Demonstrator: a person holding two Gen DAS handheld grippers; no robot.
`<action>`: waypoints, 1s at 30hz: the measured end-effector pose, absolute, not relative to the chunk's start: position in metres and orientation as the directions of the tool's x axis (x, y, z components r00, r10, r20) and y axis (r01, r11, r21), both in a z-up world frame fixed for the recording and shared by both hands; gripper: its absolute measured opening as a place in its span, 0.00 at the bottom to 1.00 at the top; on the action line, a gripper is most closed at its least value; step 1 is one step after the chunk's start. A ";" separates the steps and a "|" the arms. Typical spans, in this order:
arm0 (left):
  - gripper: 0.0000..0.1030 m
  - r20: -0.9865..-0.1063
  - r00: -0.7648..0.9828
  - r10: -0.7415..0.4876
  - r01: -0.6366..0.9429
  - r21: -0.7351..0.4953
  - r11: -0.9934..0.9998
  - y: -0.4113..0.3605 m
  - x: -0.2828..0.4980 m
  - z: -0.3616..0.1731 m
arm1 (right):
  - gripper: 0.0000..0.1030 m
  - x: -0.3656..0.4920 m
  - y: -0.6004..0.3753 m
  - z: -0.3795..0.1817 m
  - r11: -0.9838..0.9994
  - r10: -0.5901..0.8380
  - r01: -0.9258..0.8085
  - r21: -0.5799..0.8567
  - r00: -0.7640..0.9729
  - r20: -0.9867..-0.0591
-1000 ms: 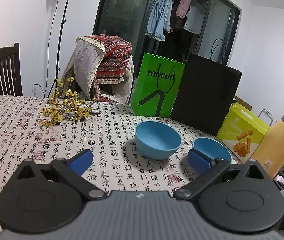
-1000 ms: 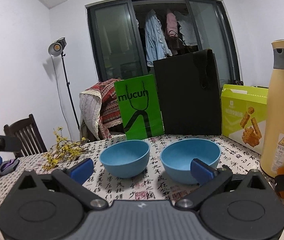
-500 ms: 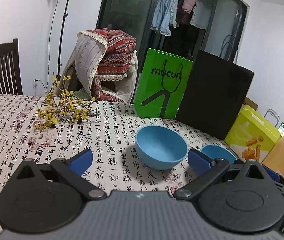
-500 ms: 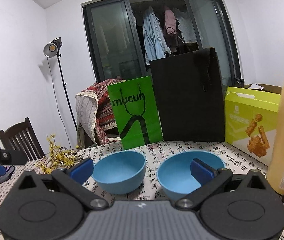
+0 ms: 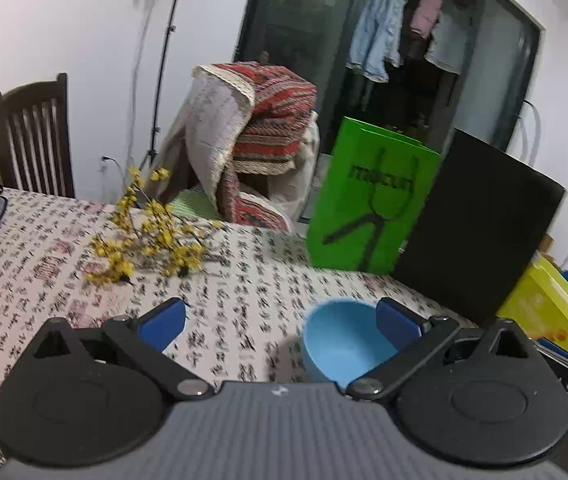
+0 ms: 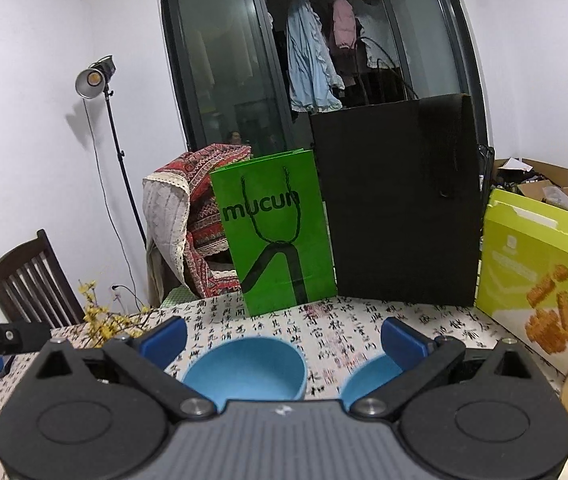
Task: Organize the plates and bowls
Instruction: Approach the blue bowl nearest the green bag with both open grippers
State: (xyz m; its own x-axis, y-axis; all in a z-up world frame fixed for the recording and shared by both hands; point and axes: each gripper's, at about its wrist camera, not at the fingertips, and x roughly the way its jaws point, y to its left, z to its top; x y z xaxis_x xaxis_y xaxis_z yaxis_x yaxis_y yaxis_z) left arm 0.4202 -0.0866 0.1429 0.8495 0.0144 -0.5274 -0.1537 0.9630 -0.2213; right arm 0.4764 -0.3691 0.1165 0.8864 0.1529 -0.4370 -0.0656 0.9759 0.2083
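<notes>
Two blue bowls stand side by side on the table with the calligraphy-print cloth (image 5: 252, 292). In the left wrist view one blue bowl (image 5: 340, 340) sits low and right, partly behind my right finger; my left gripper (image 5: 280, 316) is open and empty above the cloth, to the bowl's left. In the right wrist view the left bowl (image 6: 248, 368) lies between the open fingers of my right gripper (image 6: 282, 336), and the right bowl (image 6: 372, 376) is partly hidden behind the right finger. The right gripper is open and empty.
A green "mucun" bag (image 6: 276, 236) and a black bag (image 6: 396, 204) stand at the table's far edge. A yellow-green box (image 6: 540, 284) stands at right. Yellow flower sprigs (image 5: 152, 240) lie at left. A wooden chair (image 5: 32, 136) and a cloth-draped chair (image 5: 252, 144) stand behind.
Both grippers have moved forward and lower toward the bowls, which now sit lower in each view. The left view has swung left, so the second bowl and the tan bottle have left it.
</notes>
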 end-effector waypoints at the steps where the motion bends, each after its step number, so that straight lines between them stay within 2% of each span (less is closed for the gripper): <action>1: 1.00 -0.527 0.849 0.032 -0.171 -0.217 0.961 -0.086 0.425 0.143 | 1.00 0.484 -0.367 0.116 0.976 0.152 -0.063 0.208 0.884 -0.443; 8: 1.00 -0.537 0.839 0.089 -0.224 -0.192 0.955 -0.082 0.464 0.140 | 1.00 0.530 -0.360 0.104 0.975 0.126 -0.025 0.220 0.877 -0.463; 13: 1.00 -0.554 0.826 0.107 -0.245 -0.182 0.952 -0.082 0.486 0.123 | 1.00 0.547 -0.367 0.079 0.956 0.153 -0.012 0.293 0.872 -0.465; 30: 1.00 -0.654 0.753 0.073 -0.221 -0.147 0.964 -0.106 0.537 0.060 | 0.99 0.579 -0.356 0.038 0.981 0.128 -0.023 0.191 0.822 -0.556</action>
State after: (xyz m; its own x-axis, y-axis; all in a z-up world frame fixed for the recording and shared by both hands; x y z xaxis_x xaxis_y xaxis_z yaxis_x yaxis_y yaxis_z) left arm 0.5371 -0.1064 0.0601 0.7526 0.0729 -0.6544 -0.2209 0.9642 -0.1466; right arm 0.5788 -0.3565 0.0384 0.8216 0.1275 -0.5556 -0.0234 0.9814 0.1907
